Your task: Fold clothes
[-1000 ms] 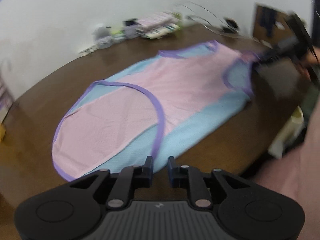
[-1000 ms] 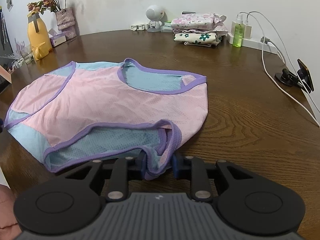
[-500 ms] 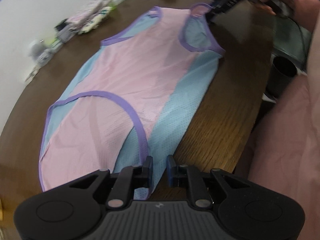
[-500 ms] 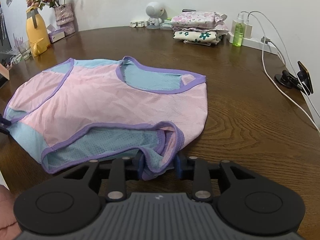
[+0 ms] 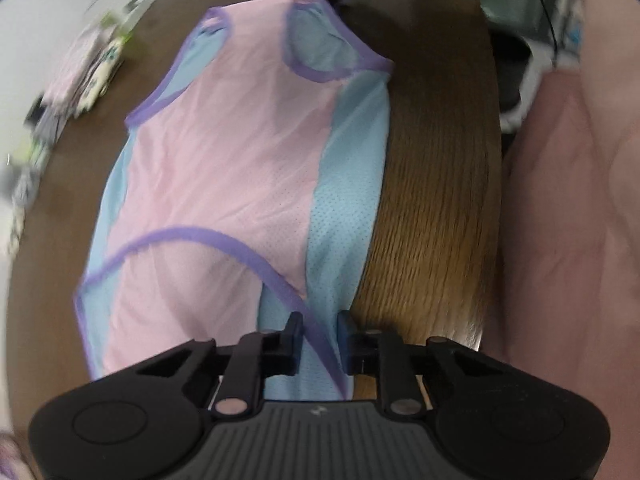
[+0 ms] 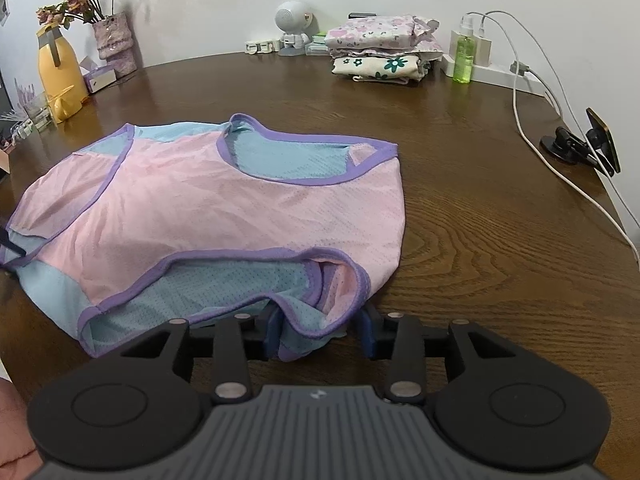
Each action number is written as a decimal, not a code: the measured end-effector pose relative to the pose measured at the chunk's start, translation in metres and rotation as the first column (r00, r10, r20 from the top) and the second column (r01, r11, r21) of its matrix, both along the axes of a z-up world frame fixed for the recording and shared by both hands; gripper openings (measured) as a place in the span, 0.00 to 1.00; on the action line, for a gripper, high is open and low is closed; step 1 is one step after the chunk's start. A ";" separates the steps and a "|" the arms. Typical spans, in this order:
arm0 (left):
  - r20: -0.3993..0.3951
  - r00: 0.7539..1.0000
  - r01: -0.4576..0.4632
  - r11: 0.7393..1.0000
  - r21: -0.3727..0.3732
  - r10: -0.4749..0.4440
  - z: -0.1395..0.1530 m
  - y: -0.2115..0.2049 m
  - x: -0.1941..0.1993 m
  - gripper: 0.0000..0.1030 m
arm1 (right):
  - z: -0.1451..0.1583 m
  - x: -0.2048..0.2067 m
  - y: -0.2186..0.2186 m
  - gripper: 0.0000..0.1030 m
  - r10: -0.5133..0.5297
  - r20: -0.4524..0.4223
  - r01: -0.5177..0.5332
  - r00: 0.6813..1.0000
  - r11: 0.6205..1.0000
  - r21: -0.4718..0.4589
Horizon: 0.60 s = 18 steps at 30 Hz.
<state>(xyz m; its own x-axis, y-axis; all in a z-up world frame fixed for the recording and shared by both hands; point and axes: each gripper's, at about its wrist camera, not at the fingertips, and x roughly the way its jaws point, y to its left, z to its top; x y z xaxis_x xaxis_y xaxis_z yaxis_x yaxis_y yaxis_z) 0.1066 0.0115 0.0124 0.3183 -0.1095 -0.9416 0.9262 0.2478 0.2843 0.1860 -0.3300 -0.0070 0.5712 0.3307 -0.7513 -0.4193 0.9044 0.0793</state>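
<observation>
The pink and blue vest (image 6: pixel 224 208) lies spread flat on the wooden table (image 6: pixel 480 240), with the left gripper (image 5: pixel 318 344) straddling its hem corner and the right gripper (image 6: pixel 318 332) its shoulder strap, jaws parted, seemingly positioned to pinch both ends for folding.

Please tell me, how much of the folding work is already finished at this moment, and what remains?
Done: two folded floral garments are stacked at the wall. In hand: the pink and blue mesh vest with purple trim lies spread flat on the brown wooden table; the left gripper straddles its hem corner, the right gripper a shoulder strap, fingers apart. Left: every fold of the vest.
</observation>
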 end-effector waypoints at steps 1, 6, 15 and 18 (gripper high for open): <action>-0.008 1.000 0.011 1.000 0.004 -0.011 0.000 0.000 0.001 0.12 | 0.000 0.000 0.000 0.37 -0.001 -0.001 0.001 1.000 1.000 -0.002; -0.037 0.998 0.056 0.998 0.002 -0.056 0.000 0.001 0.005 0.10 | 0.000 0.001 -0.002 0.39 0.001 -0.002 -0.001 1.000 1.000 -0.007; 0.002 1.000 -0.031 0.997 -0.068 0.031 -0.002 0.000 -0.004 0.00 | -0.002 0.004 -0.008 0.08 -0.006 0.001 0.006 1.000 0.998 0.062; 0.059 0.996 -0.063 0.995 -0.083 0.068 0.007 0.000 -0.008 0.00 | 0.002 0.001 -0.004 0.08 0.007 0.019 -0.008 1.000 0.999 0.040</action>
<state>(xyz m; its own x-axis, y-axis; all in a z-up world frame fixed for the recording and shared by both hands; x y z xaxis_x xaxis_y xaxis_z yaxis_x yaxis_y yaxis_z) 0.0984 0.0113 0.0194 0.3843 -0.1619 -0.9089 0.8886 0.3319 0.3166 0.1871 -0.3341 -0.0053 0.5826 0.3646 -0.7263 -0.4275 0.8976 0.1077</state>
